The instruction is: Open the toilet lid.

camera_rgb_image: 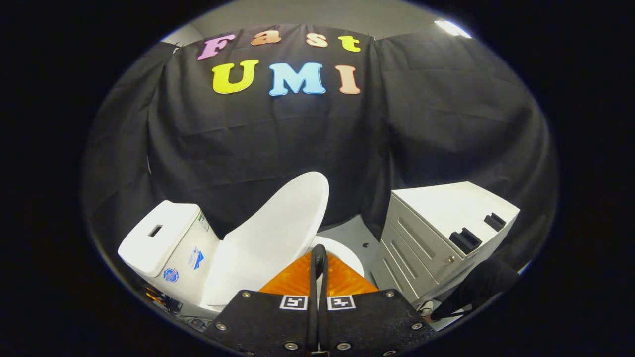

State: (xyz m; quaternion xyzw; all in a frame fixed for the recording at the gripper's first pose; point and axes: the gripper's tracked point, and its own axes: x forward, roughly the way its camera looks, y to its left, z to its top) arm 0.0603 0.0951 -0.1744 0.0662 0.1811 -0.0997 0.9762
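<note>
Toilet lid (pixel 278 233) stood raised, tilted back toward the white tank (pixel 163 243) and not flat against it as far as could be told. It sat beyond the fingertips and a little toward the tank side, with the rim of the bowl (pixel 347 255) peeking out just past them. The gripper (pixel 317 258) had its fingers pressed together, nothing between them, pointing at the bowl rim and clear of the lid; no contact with the lid could be seen. A white drawer cabinet (pixel 436 233) stood beside the toilet on the other side, backed by the black booth cloth (pixel 278 144).

By the look of it the lifting step was all but finished: the lid was up and apparently staying up unheld. What remained, judging from this, was either a last nudge to settle the lid against the tank or simply drawing the gripper back without catching the lid's edge. A careless brush could tip it forward again.
</note>
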